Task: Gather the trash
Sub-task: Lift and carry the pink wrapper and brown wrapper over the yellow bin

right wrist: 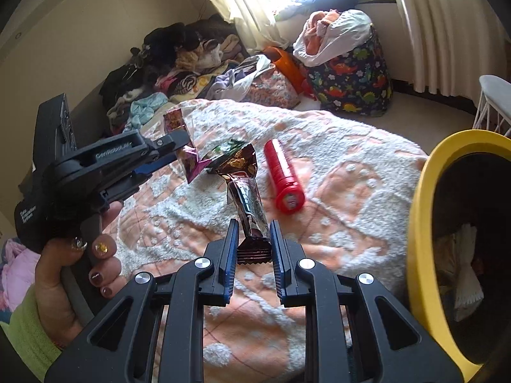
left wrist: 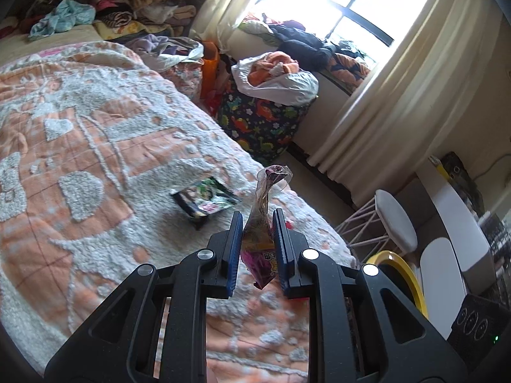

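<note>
Raised above the bedspread, the left gripper pinches a purple wrapper — the right gripper, level beside the yellow bin, clamps a brown wrapper.

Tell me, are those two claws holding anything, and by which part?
Left gripper pinches a pink wrapper near its lower end; right gripper pinches a brown wrapper by its crimped bottom end.
</note>
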